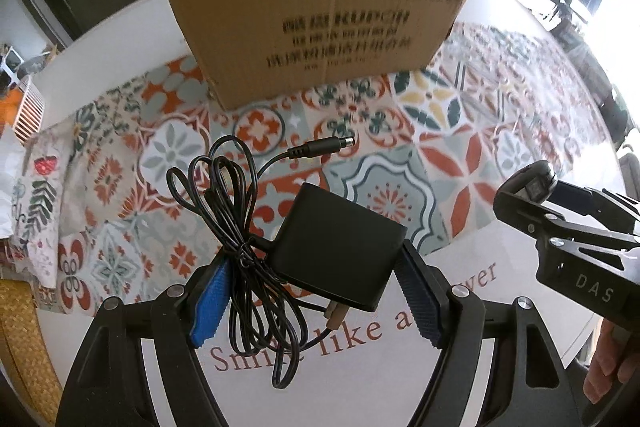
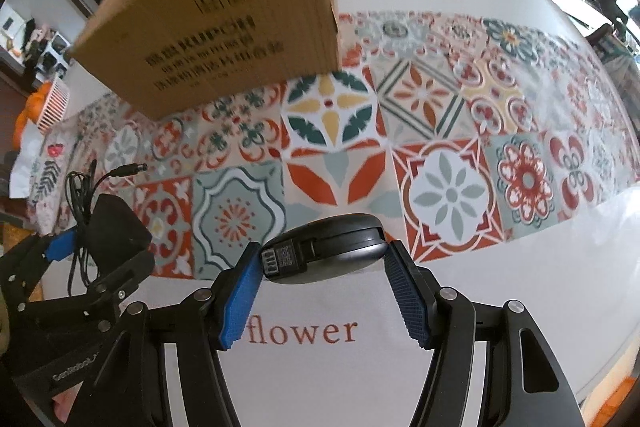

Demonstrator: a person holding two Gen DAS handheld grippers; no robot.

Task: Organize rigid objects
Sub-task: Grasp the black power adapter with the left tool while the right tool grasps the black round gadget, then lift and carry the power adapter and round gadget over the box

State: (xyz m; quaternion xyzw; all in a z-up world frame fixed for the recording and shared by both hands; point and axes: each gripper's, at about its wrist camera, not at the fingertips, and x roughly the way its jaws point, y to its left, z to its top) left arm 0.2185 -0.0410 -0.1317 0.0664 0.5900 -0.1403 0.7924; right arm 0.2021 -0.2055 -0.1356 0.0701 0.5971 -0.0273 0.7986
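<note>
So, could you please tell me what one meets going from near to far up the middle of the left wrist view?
Left gripper → black power adapter, clamped between its pads → barrel plug on the adapter's cord → cardboard box standing open on the patterned tablecloth.

Cardboard box (image 1: 320, 23) upper centre on patterned tablecloth (image 1: 460, 155); power adapter (image 1: 340, 247) lower centre, its cord (image 1: 240, 239) left of it; mouse (image 2: 332, 247) lower centre of right view.
</note>
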